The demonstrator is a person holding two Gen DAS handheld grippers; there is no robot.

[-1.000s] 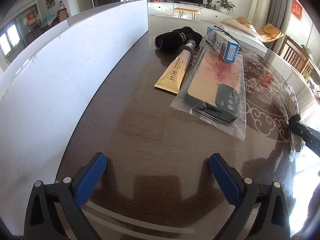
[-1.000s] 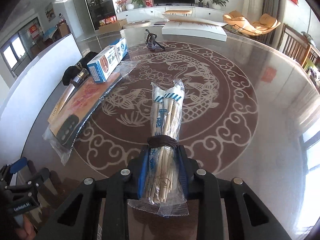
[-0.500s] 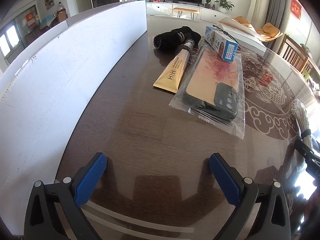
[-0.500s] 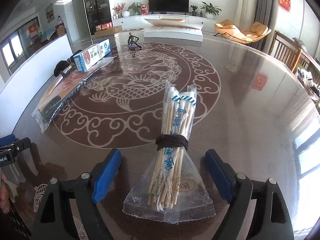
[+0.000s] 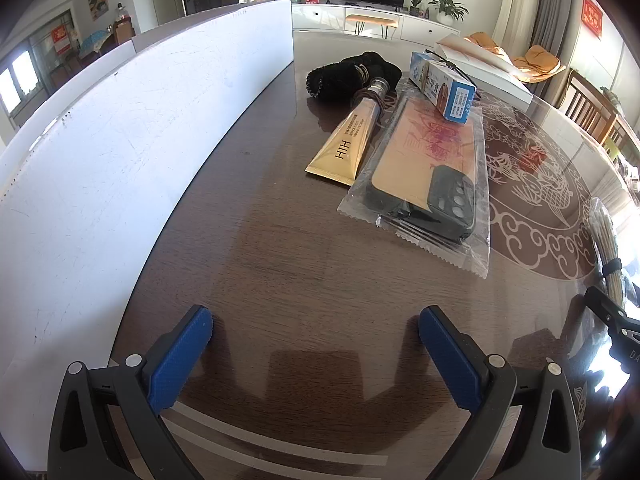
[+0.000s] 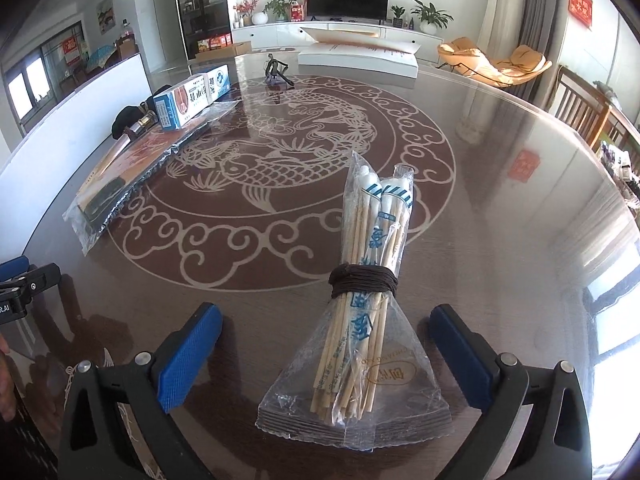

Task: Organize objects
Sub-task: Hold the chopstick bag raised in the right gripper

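Observation:
A bundle of chopsticks (image 6: 368,264) in a clear bag, tied with a dark cord, lies on the round table (image 6: 500,200). It rests between the fingers of my right gripper (image 6: 324,312), whose jaws are opening; the pads stand clear of it on both sides. The bundle (image 5: 606,240) also shows at the right edge of the left wrist view. My left gripper (image 5: 315,316) is open over bare tabletop with nothing between its fingers. Ahead of it lie a gold tube (image 5: 348,140), a bagged phone case (image 5: 432,172), a blue-white box (image 5: 442,82) and a black pouch (image 5: 348,74).
A tall white board (image 5: 120,140) runs along the table's left side. A small dark figurine (image 6: 276,70) and a flat white box (image 6: 358,52) sit at the far edge. Wooden chairs (image 6: 592,112) stand to the right.
My right gripper let go of the chopstick bundle and its jaws spread wide; the bundle now lies on the table. The left gripper has not moved.

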